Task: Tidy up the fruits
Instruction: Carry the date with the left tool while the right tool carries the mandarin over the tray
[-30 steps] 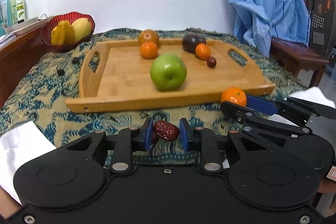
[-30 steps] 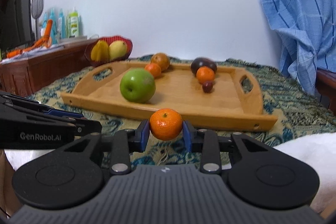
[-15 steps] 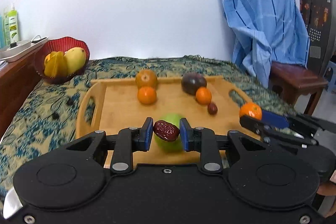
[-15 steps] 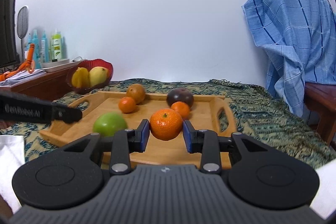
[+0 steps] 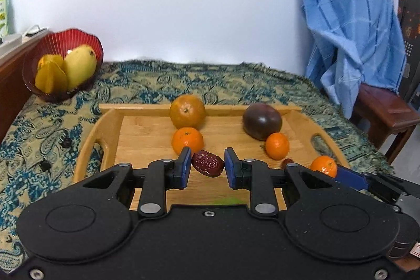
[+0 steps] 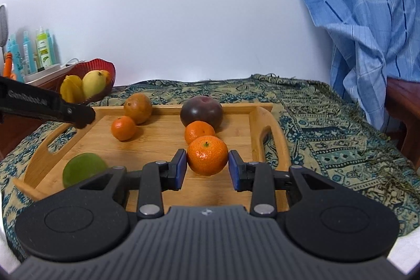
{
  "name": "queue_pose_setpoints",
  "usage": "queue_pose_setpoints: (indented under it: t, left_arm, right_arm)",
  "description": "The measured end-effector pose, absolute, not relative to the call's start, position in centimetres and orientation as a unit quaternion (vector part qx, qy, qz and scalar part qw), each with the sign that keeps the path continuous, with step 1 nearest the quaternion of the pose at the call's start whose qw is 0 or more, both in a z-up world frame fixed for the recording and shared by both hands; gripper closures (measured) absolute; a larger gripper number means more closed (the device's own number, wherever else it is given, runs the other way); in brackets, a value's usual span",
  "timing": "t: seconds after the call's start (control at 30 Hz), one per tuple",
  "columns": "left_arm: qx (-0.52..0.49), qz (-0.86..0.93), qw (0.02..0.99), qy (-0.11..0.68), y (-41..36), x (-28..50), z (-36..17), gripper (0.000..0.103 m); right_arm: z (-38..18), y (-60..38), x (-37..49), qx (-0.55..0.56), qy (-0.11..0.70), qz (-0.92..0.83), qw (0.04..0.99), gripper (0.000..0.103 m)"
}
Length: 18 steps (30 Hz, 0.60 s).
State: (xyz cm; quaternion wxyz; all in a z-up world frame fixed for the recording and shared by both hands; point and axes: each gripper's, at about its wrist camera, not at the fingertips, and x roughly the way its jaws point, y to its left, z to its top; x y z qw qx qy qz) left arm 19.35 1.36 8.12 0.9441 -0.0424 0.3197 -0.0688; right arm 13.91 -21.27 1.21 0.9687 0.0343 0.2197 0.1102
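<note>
Left gripper [image 5: 207, 167] clamps red date [image 5: 208, 167]; right gripper [image 6: 207, 168] clamps mandarin [image 6: 207, 155]; both held over wooden tray [image 6: 270, 122] near edge, apparently for sorted placement

Surface draped in patterned blue-and-tan cloth [image 5: 236, 80], wooden tray [image 5: 107, 127] and red fruit bowl [image 5: 78, 43] on it

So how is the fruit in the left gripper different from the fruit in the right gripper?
The red date in the left gripper is dark, wrinkled and oblong; the mandarin in the right gripper is bright orange, round and bigger. Both are clamped between blue pads above the wooden tray.
</note>
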Motion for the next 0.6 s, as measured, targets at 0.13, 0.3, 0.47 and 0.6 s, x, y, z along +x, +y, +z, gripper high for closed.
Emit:
queue_pose_setpoints:
  t: [0.13,0.3,0.47,0.6]
  left_arm:
    - [-0.038,-0.06,0.937,0.341,1.1,20.9,6.4,0.077]
    - [-0.035,-0.062,0.931,0.357,0.9,22.2,5.2,0.077]
    - [-0.034,-0.059,0.927,0.37,0.8,23.2,4.4,0.077]
    - [-0.032,-0.057,0.925,0.374,0.8,23.6,4.1,0.077]
  right_arm:
    - [0.8,-20.9,14.7,0.039,0.24,0.111,0.964,0.064]
    - [0.2,-20.1,15.4,0.03,0.257,0.111,0.959,0.064]
    - [-0.1,-19.7,15.9,0.034,0.27,0.108,0.956,0.063]
    - [-0.3,-19.4,16.1,0.03,0.275,0.107,0.955,0.063]
